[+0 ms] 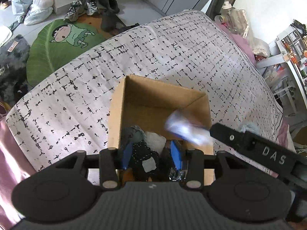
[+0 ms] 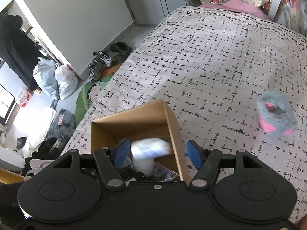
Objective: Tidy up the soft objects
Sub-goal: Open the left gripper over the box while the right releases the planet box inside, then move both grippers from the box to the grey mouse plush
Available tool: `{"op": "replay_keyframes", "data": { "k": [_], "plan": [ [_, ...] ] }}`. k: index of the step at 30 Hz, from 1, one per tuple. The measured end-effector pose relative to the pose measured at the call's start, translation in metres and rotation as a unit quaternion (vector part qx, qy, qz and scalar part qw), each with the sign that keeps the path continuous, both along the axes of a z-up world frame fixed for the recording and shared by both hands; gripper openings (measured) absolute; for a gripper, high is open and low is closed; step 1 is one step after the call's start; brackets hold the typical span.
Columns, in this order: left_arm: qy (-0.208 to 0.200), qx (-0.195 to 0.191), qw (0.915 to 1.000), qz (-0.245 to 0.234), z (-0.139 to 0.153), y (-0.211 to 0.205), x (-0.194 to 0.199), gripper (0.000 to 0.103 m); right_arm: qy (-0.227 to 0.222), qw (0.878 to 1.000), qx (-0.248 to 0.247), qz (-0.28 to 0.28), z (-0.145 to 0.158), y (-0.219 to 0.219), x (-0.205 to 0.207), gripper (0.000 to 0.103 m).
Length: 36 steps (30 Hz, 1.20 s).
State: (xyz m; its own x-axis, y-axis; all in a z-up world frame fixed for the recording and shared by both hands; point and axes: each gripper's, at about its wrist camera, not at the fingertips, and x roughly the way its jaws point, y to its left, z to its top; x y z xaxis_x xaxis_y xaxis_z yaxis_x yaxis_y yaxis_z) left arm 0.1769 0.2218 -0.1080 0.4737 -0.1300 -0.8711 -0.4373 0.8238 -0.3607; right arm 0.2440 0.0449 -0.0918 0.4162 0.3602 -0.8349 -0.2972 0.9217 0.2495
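An open cardboard box (image 1: 119, 115) stands on the bed and holds dark cloth items (image 1: 143, 153) and a white soft item (image 1: 154, 140). A blurred white-blue packet (image 1: 189, 130) hangs in the air over the box; it also shows in the right wrist view (image 2: 151, 148), between the blue pads and apart from them. My left gripper (image 1: 151, 155) is open just above the box contents. My right gripper (image 2: 158, 152) is open over the box's (image 2: 172, 122) right wall. A grey-and-pink plush toy (image 2: 275, 115) lies on the bed to the right.
The bed has a white quilt with black marks (image 1: 172, 48) and pink sheet edges. On the floor to the left lie a green cartoon rug (image 1: 57, 44), shoes (image 1: 82, 7) and plastic bags (image 1: 36, 3). Shelves with clutter (image 1: 291, 46) stand at the right.
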Motion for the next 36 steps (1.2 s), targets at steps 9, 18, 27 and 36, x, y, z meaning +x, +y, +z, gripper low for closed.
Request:
{"op": "replay_keyframes", "data": {
  "k": [9,18,27,36],
  "plan": [
    [-0.007,0.01,0.9999,-0.008,0.006,-0.015,0.004,0.058,0.0,1.0,-0.017,-0.019,0.001,-0.038,-0.011,0.066],
    [-0.012,0.019,0.9992,-0.032,0.015,-0.047,0.014,0.063,-0.01,0.999,-0.018,-0.048,0.006,-0.083,-0.009,0.068],
    [-0.017,0.029,0.9978,-0.057,0.022,-0.08,0.025,0.064,-0.014,0.998,-0.011,-0.065,0.008,-0.122,-0.005,0.069],
    [-0.023,0.038,0.996,-0.078,0.026,-0.113,0.039,0.064,-0.023,0.996,0.006,-0.083,0.009,-0.155,0.005,0.068]
  ]
}}
